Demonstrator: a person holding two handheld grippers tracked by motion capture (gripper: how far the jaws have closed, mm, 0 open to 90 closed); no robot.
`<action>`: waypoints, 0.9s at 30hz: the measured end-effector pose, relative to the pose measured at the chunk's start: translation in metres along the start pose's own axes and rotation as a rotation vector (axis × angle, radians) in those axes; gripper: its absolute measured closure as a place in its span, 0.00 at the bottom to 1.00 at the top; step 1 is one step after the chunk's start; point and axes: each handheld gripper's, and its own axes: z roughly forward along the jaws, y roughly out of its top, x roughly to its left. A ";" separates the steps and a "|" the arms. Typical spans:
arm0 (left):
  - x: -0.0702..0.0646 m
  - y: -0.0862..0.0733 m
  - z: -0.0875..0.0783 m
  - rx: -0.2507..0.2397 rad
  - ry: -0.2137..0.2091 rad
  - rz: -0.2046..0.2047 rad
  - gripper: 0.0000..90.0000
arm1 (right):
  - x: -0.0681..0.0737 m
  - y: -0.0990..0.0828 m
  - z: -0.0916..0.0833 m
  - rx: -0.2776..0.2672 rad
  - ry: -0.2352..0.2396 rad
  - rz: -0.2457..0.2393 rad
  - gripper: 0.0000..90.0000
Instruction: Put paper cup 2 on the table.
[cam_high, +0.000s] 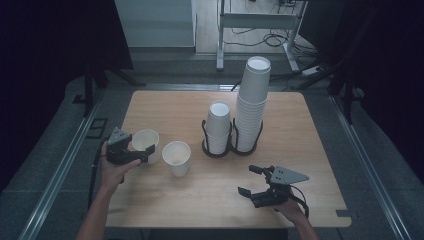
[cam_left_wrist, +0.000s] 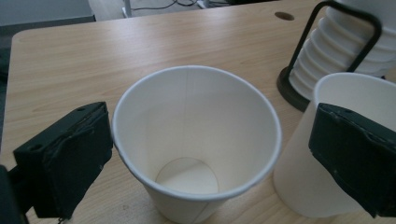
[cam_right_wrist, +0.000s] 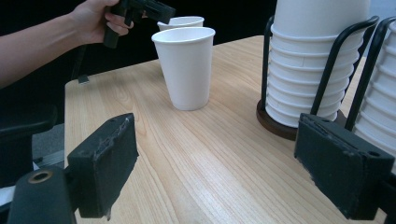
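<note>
Cup (cam_left_wrist: 196, 140): you are keeping a white paper cup, upright and empty, on the surface (cam_high: 165, 200) between your left tool (cam_high: 141, 149) jaws.
Left tool: spread wide, pads clear of the cup.
Right tool (cam_high: 253, 181): hovering open, empty.
Hidden: second cup (cam_left_wrist: 327, 154) partly blocked by one jaw.

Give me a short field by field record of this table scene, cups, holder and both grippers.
surface: wooden table
loose cups: two upright, side by side; left cup, right cup
cup holder: black, two stacks; short stack, tall stack
left gripper: open, jaws either side of left cup, pads not pressing
right gripper: open, holding nothing, near table's front right
</note>
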 end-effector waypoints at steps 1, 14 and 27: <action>-0.001 0.001 -0.003 -0.006 -0.002 0.004 0.00 | 0.000 0.000 0.000 0.000 0.000 0.000 0.15; -0.020 0.012 -0.037 -0.092 -0.037 0.057 0.00 | -0.001 0.001 -0.002 -0.005 -0.011 0.002 0.15; -0.067 0.014 -0.055 -0.152 -0.119 0.141 0.03 | -0.003 0.001 -0.004 -0.005 -0.050 0.009 0.15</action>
